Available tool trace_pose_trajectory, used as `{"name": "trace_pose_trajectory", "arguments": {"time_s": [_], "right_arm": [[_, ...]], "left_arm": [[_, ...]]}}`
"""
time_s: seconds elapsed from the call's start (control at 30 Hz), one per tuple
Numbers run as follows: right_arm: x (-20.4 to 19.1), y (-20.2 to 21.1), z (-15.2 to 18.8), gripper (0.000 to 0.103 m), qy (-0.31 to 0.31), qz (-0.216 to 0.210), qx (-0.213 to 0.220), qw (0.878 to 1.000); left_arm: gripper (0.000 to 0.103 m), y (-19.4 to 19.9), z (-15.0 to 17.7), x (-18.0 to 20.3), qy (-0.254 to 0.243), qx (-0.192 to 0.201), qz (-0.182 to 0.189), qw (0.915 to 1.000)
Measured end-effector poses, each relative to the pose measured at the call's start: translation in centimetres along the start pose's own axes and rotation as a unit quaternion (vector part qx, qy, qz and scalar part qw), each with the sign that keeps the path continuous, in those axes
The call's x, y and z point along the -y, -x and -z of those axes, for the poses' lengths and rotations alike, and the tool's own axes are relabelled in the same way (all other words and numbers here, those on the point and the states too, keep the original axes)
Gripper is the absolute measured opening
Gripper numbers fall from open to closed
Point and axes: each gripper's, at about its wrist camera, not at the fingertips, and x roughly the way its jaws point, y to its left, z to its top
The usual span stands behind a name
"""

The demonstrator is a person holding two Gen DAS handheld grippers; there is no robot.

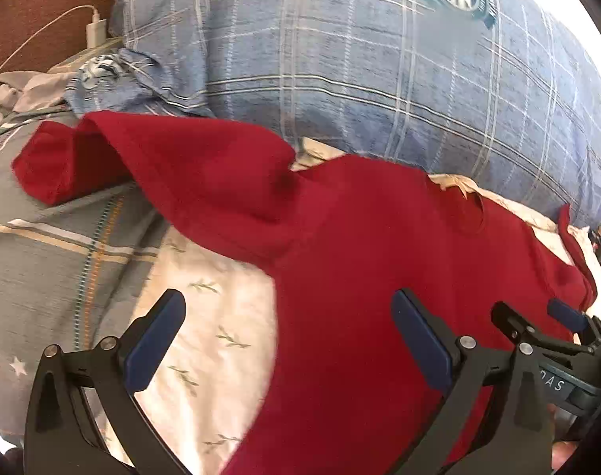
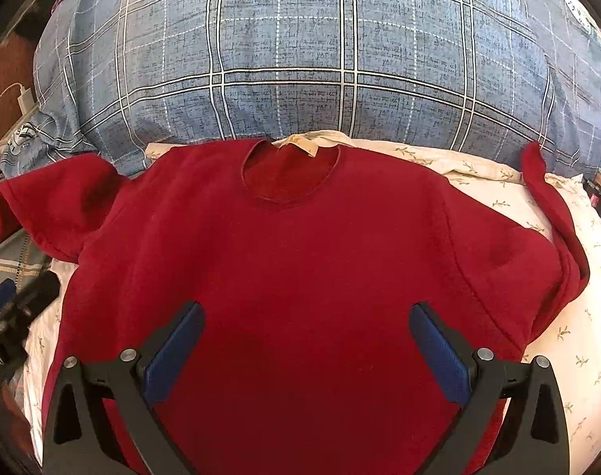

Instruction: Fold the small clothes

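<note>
A red short-sleeved T-shirt point(image 2: 300, 261) lies spread face up on a white leaf-print sheet point(image 2: 577, 336), collar toward the pillow. Its left sleeve point(image 1: 71, 158) runs out onto a grey blanket; its right sleeve point(image 2: 553, 213) is bunched. My right gripper point(image 2: 306, 316) is open and empty, jaws wide over the shirt's lower chest. My left gripper point(image 1: 288, 308) is open and empty, hovering over the shirt's left edge and the sheet. The right gripper also shows in the left wrist view point(image 1: 537, 312), and the left gripper in the right wrist view point(image 2: 7, 308) at the left edge.
A big blue plaid pillow point(image 2: 320, 59) lies just behind the collar. A grey striped blanket point(image 1: 43, 245) lies to the left. A white charger and cable point(image 1: 96, 25) rest at the far left by a brown surface point(image 1: 43, 8).
</note>
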Motion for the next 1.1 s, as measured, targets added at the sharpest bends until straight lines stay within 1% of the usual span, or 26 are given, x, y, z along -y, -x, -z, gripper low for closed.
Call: {"name": "trace_pose_trajectory", "arguments": {"time_s": [0.1,0.17,0.27,0.37,0.4,0.47,0.5,0.6,0.67,0.73,0.77,0.8,0.83,0.87,0.93,0.97,1.0,1.03,1.07,1.1], "right_arm": [[0.0,0.0,0.1,0.103,0.0,-0.002,-0.001,1.0],[0.0,0.0,0.1,0.103,0.0,-0.004,-0.001,1.0],[-0.1,0.0,0.1,0.103,0.0,-0.006,0.0,1.0],[-0.1,-0.1,0.2,0.103,-0.001,-0.01,-0.002,1.0],[-0.1,-0.1,0.2,0.103,-0.001,-0.011,-0.003,1.0],[-0.2,-0.2,0.3,0.103,0.0,-0.013,-0.003,1.0],[-0.2,-0.2,0.3,0.103,0.001,-0.013,-0.003,1.0],[-0.5,-0.3,0.3,0.103,0.004,-0.016,-0.006,1.0],[-0.6,-0.4,0.3,0.103,0.006,-0.017,-0.008,1.0],[-0.7,-0.6,0.3,0.103,0.008,-0.019,-0.01,1.0],[-0.8,-0.7,0.3,0.103,0.009,-0.019,-0.011,1.0],[-0.9,-0.7,0.3,0.103,0.01,-0.02,-0.012,1.0],[-1.0,-0.8,0.3,0.103,0.012,-0.02,-0.013,1.0],[-1.0,-0.9,0.3,0.103,0.013,-0.021,-0.014,1.0],[-0.9,-1.1,0.4,0.103,0.011,-0.022,-0.016,1.0],[-0.9,-1.1,0.4,0.103,0.01,-0.022,-0.017,1.0],[-0.9,-1.2,0.4,0.103,0.008,-0.023,-0.019,1.0],[-0.8,-1.3,0.4,0.103,0.005,-0.024,-0.02,1.0],[-0.7,-1.3,0.5,0.103,0.004,-0.024,-0.02,0.999],[-0.7,-1.3,0.5,0.103,0.002,-0.025,-0.02,0.999]], "left_arm": [[0.103,0.4,-0.7,-1.5,0.006,0.006,-0.017,0.9998],[0.103,0.8,-1.4,-3.0,0.009,0.016,-0.039,0.9991],[0.103,1.4,-2.7,-6.5,0.032,0.032,-0.073,0.9963],[0.103,1.5,-3.8,-9.7,0.061,0.038,-0.094,0.993],[0.103,1.5,-4.3,-11.4,0.073,0.041,-0.103,0.9911],[0.103,1.4,-5.1,-13.4,0.088,0.048,-0.122,0.9875],[0.103,1.4,-5.7,-14.8,0.098,0.053,-0.139,0.984],[0.103,1.5,-6.8,-17.6,0.116,0.073,-0.167,0.9764],[0.098,1.0,-7.6,-18.9,0.121,0.075,-0.189,0.9715],[0.095,-0.1,-8.2,-19.7,0.115,0.065,-0.201,0.9707],[0.089,-0.8,-8.4,-20.0,0.108,0.056,-0.206,0.9709],[0.087,-1.8,-8.7,-20.2,0.093,0.043,-0.224,0.9693],[0.083,-2.2,-8.9,-19.9,0.073,0.05,-0.242,0.9661],[0.076,-2.4,-8.9,-19.7,0.055,0.055,-0.257,0.9632],[0.072,-3.2,-9.2,-19.5,0.03,0.051,-0.27,0.9611],[0.054,-3.3,-9.3,-19.4,0.022,0.054,-0.271,0.9608],[0.043,-3.5,-9.4,-19.3,0.008,0.056,-0.281,0.958],[0.024,-3.6,-9.4,-19.2,0.001,0.057,-0.284,0.9572],[0.016,-3.5,-9.5,-19.2,-0.001,0.053,-0.27,0.9615],[0.011,-3.2,-9.8,-19.4,0.011,0.042,-0.245,0.9685]]}}
